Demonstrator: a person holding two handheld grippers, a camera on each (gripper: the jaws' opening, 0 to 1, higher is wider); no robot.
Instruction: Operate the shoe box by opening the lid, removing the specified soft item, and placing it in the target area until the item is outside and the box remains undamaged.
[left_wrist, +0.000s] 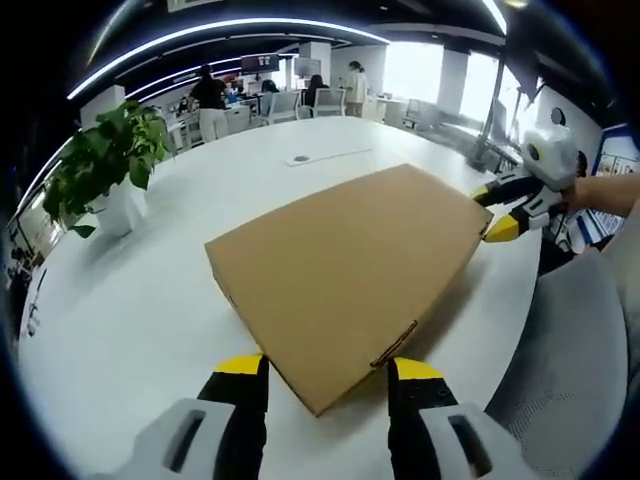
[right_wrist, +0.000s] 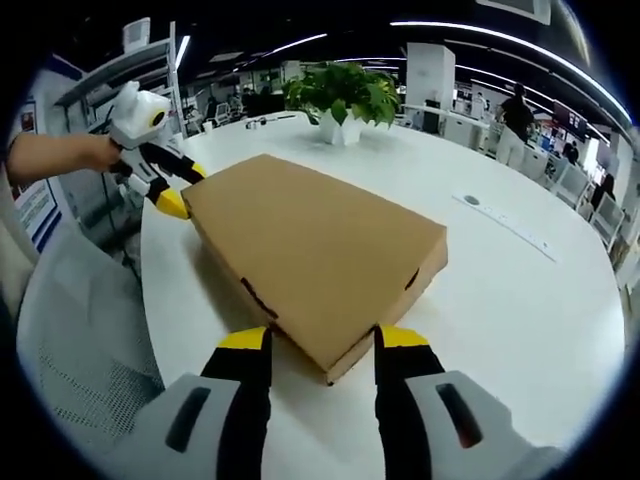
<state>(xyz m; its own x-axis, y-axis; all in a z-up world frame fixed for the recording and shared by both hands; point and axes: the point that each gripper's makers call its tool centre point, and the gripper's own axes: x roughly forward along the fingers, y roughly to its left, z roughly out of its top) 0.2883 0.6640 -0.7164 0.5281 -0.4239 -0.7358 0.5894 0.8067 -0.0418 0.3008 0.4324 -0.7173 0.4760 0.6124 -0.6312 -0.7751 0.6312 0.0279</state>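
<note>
In the left gripper view, the brown cardboard shoe box (left_wrist: 345, 275) lies flat on the white round counter (left_wrist: 120, 320) with its lid closed, and one corner of it points toward the camera. The left tongs (left_wrist: 327, 372) are open, with one yellow-tipped jaw on each side of this near corner, just beside the box edges; I cannot tell if they touch the cardboard. At the far right corner of the box the right tongs (left_wrist: 493, 211) come in, held by a person's hand (left_wrist: 590, 192), and their yellow tips are spread around that corner. A green plant (left_wrist: 105, 160) in a white pot stands on the counter at the left, well apart from the box. A grey chair (left_wrist: 570, 350) is at the right edge of the counter, and people stand among desks far behind. In the right gripper view, the same box (right_wrist: 315, 255) lies closed on the counter (right_wrist: 520, 300), again with a corner toward the camera. The right tongs (right_wrist: 313, 340) are open, one jaw on each side of this corner. The left tongs (right_wrist: 180, 190) are at the far left corner of the box, with their tips apart at that corner. The plant (right_wrist: 340, 95) stands behind the box, and a grey chair (right_wrist: 80, 340) is at the left
</note>
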